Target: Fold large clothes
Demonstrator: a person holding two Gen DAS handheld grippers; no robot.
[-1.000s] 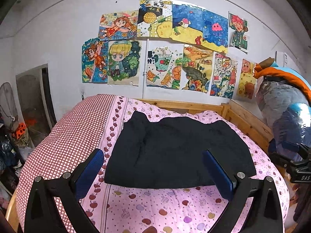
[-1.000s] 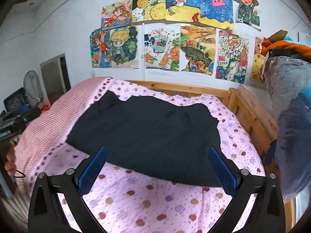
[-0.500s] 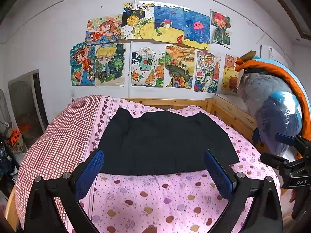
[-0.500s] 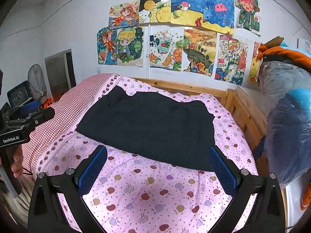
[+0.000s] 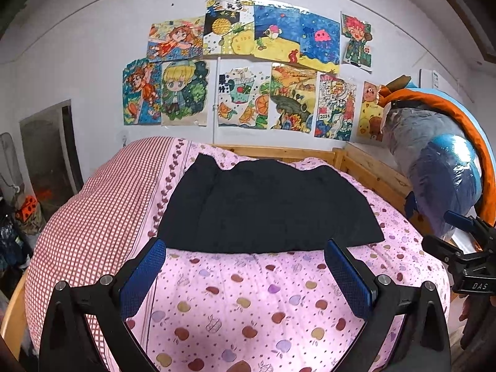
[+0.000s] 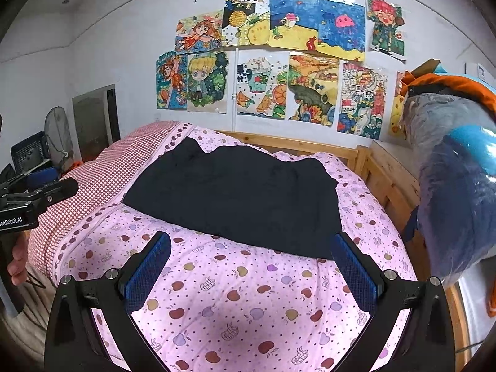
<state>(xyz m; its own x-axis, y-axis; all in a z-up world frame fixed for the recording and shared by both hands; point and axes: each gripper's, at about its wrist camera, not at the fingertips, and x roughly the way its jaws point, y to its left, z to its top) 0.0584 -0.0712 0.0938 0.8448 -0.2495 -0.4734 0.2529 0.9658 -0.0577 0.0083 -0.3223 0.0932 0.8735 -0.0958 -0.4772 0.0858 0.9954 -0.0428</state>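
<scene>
A black garment (image 5: pixel 266 207) lies folded flat in a rough rectangle on the pink apple-print quilt (image 5: pixel 254 297). It also shows in the right wrist view (image 6: pixel 238 198). My left gripper (image 5: pixel 246 269) is open and empty, held back from the garment's near edge. My right gripper (image 6: pixel 251 266) is open and empty, also short of the near edge. The right gripper's body (image 5: pixel 465 263) shows at the right edge of the left wrist view. The left gripper's body (image 6: pixel 34 201) shows at the left edge of the right wrist view.
A red-checked part of the bedding (image 5: pixel 102 210) covers the left of the bed. A wooden bed rail (image 5: pixel 372 170) runs along the far and right sides. Bagged bedding (image 5: pixel 440 167) is stacked at the right. Drawings (image 5: pixel 248 71) cover the wall. A fan (image 6: pixel 57 136) stands at the left.
Both grippers have drawn back from the garment, which now lies farther off. The garment has not moved on the quilt.
</scene>
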